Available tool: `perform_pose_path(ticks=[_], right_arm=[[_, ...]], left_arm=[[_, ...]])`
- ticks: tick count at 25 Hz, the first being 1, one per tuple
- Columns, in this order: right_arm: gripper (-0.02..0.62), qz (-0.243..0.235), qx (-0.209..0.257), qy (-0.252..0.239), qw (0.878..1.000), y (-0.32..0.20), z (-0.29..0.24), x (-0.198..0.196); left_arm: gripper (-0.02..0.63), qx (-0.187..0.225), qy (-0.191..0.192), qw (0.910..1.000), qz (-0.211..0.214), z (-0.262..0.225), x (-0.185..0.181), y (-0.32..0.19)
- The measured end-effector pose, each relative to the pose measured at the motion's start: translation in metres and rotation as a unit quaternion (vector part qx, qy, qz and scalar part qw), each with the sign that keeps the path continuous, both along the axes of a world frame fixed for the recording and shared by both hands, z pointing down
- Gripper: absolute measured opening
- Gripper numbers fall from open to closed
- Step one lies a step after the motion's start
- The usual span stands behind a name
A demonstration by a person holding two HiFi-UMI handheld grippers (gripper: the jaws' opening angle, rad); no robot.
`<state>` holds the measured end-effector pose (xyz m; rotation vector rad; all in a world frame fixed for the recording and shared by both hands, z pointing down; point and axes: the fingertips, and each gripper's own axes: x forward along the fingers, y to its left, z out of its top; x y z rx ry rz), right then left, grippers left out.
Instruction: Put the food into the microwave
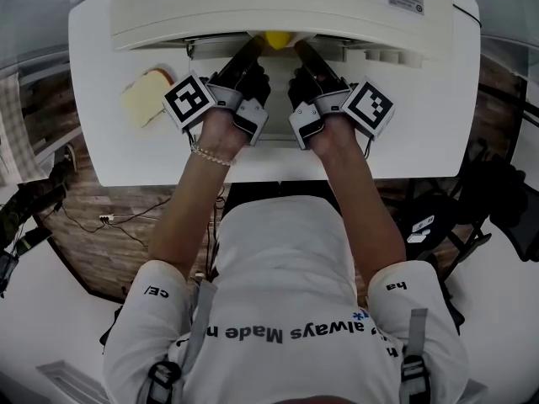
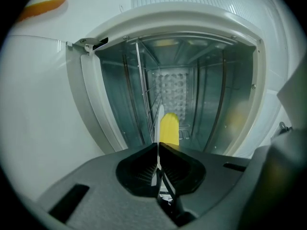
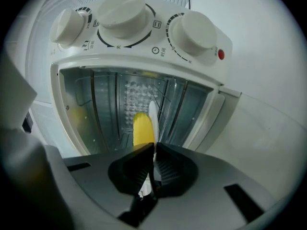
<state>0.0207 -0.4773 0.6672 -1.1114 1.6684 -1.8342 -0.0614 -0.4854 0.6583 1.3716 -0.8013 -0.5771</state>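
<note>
Both forearms are stretched forward side by side over the worktop (image 1: 421,133). The left gripper (image 1: 252,50) and right gripper (image 1: 305,53) are angled inward at the open mouth of the microwave (image 1: 278,7). Each gripper is clamped on the thin rim of a white plate (image 2: 159,119), on which the yellow food (image 2: 169,130) is carried at the opening. Only a yellow tip is seen from the head view. Three knobs (image 3: 122,11) are shown by the right gripper view alone. A bread slice (image 1: 145,98) lies on the worktop at the left.
</note>
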Motion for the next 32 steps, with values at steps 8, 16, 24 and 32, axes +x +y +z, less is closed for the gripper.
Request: perform_pose_path(ticks=[8,16,24,32], right_arm=[[0.023,0.004,0.012,0.002,1.000,-0.011,-0.003,-0.004],[0.038,-0.004,0.017,0.032,0.999,-0.001,-0.007,0.010],[0.038,-0.050,0.063,0.102,0.992,0.020,-0.042,0.030],[0.037,-0.113,0.185,0.194,0.957,0.042,-0.112,0.039]], left_arm=[[0.020,0.004,-0.005,1.0000,-0.001,-0.002,-0.002,-0.008],[0.034,0.000,-0.028,0.9996,-0.005,-0.005,-0.013,0.013],[0.032,0.047,-0.100,0.9937,0.017,-0.044,-0.019,0.047],[0.023,0.125,-0.174,0.9765,0.024,-0.108,-0.018,0.065]])
